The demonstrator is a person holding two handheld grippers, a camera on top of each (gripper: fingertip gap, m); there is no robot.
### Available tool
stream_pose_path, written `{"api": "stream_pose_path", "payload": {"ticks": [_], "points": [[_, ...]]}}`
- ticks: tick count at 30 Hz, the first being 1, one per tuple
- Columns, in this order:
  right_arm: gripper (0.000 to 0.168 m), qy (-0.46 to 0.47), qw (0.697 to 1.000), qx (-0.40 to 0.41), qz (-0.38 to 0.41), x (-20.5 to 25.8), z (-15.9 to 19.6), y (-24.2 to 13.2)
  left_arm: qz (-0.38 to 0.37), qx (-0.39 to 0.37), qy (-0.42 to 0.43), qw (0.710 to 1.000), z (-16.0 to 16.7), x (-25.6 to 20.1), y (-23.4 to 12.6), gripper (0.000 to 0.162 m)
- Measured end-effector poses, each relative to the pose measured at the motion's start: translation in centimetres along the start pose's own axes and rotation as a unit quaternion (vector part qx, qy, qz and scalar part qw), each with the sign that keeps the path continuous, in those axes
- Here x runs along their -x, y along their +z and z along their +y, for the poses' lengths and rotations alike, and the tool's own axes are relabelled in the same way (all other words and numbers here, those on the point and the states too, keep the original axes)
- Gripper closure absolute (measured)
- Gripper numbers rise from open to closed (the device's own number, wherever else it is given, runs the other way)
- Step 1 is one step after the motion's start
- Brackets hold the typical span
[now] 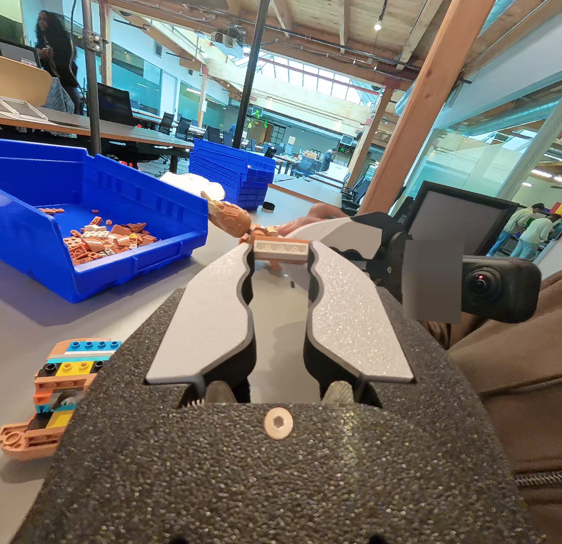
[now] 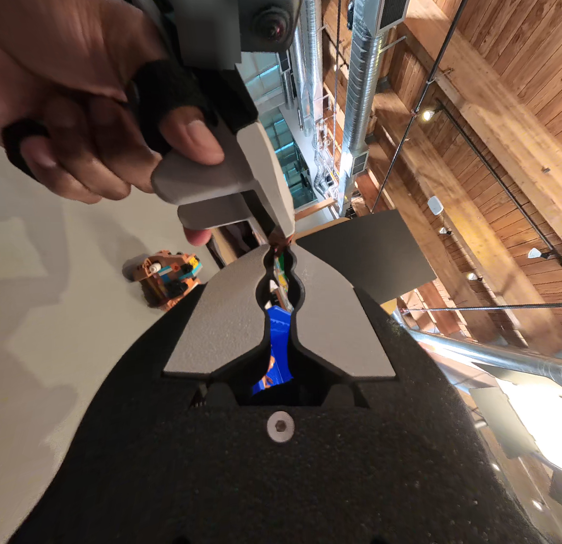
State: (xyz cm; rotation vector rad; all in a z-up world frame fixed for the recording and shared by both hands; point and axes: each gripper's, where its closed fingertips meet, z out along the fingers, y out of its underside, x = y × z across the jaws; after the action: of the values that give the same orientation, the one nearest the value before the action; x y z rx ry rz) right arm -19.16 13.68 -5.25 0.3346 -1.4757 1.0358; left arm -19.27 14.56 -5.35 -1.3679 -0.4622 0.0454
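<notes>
1. My left gripper (image 1: pixel 281 252) is clamped on a white-and-brown brick piece (image 1: pixel 281 251), pinched by its ends, so its studded face stays exposed.
2. Right gripper (image 2: pixel 281 249) is pinched nearly closed on something small and brown at the tips; I can't tell what.
3. Blue bin (image 1: pixel 100 225) of loose brown bricks sits ahead-left of my left gripper; a multicoloured brick assembly (image 1: pixel 60 389) lies close on its left.

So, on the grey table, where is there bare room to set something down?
Free: the grey table between the blue plastic bin of brown bricks and the multicoloured brick model. Crowded: around the left gripper, which clamps a white-and-brown brick piece, with the right gripper close beside it.
</notes>
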Motion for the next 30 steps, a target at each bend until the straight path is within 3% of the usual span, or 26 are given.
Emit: {"api": "stream_pose_path", "payload": {"ticks": [5,12,17,21,30], "points": [[0.165,0.072,0.996,-0.048,0.003,-0.6,-0.8,-0.5,0.059,-0.019,-0.069,0.996,-0.7,-1.0,-0.1,0.128],[0.166,0.089,0.995,-0.048,0.012,-0.3,-0.4,-0.5,0.108,-0.042,-0.169,0.979,-0.3,-0.6,0.1,0.129],[0.163,0.022,0.999,0.007,0.032,-0.1,0.6,-0.1,0.045,-0.036,-0.11,0.992,-0.1,0.3,0.2,0.128],[0.152,0.023,0.999,0.014,0.032,-0.1,0.1,0.0,0.002,-0.045,-0.068,0.997,-0.2,0.6,0.2,0.128],[0.156,0.075,0.997,0.002,0.021,-0.4,-0.4,0.1,0.01,-0.072,-0.079,0.994,-0.2,-0.1,0.4,0.129]]}}
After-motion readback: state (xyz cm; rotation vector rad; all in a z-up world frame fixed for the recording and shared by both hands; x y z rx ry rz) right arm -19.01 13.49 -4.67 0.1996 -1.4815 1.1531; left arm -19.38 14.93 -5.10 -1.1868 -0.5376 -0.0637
